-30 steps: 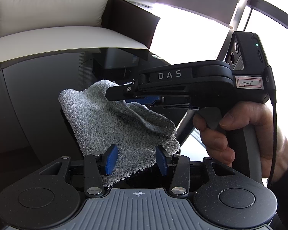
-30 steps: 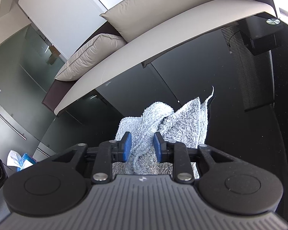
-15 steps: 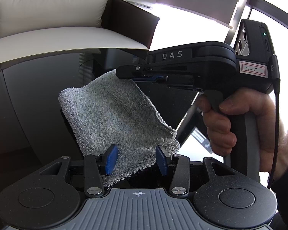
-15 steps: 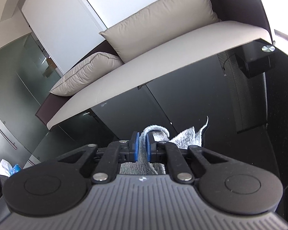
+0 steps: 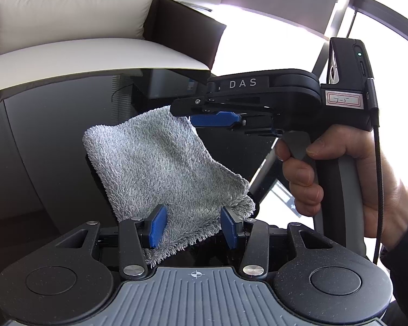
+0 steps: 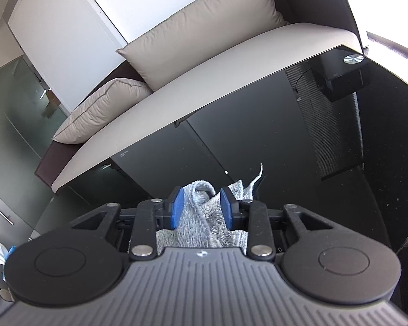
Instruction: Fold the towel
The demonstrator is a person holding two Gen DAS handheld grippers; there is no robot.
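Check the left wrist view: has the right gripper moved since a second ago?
Yes. The right gripper sits higher on the towel, its tip now near the top edge, closer to the sofa seat. Its jaws have just been opening, towel between them.
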